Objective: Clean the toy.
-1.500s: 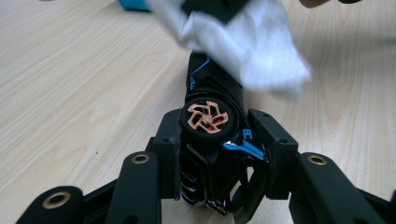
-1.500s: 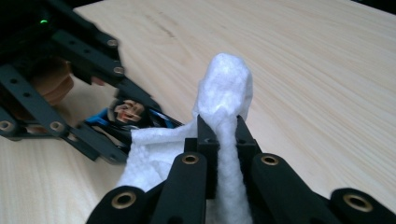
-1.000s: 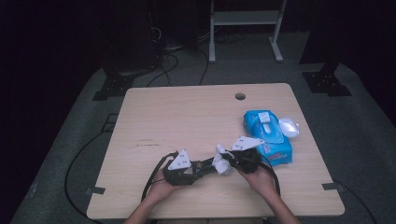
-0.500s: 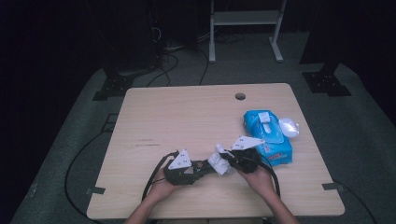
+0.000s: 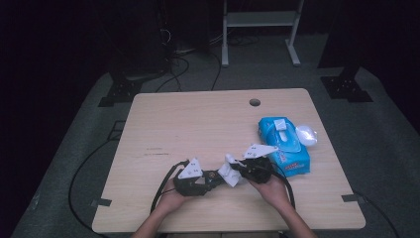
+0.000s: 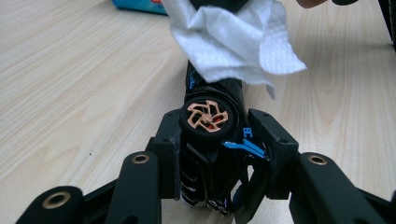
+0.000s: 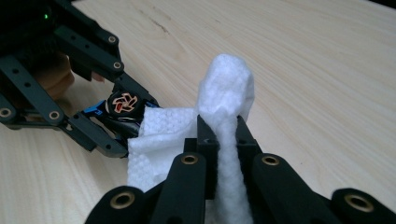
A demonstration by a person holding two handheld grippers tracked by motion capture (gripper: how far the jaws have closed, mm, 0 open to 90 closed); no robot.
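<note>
Wiping of the toy car in progress, wipe applied to one end

On the wooden table [image 5: 198, 119] the blue wipes pack [image 5: 283, 146] lies at the right, its lid flap open, so a wipe is judged already drawn. The left gripper [image 5: 214, 177] is closed on the black toy car [image 6: 212, 140], held on its side between the jaws just above the table near the front edge, one copper-spoked wheel [image 6: 208, 116] facing the camera. The right gripper [image 7: 219, 140] is clamped narrowly on the white wipe [image 7: 224, 93], whose loose end is draped over the car's far end. The wheel end and body sides are judged still to be wiped; cleanliness cannot be told
</note>
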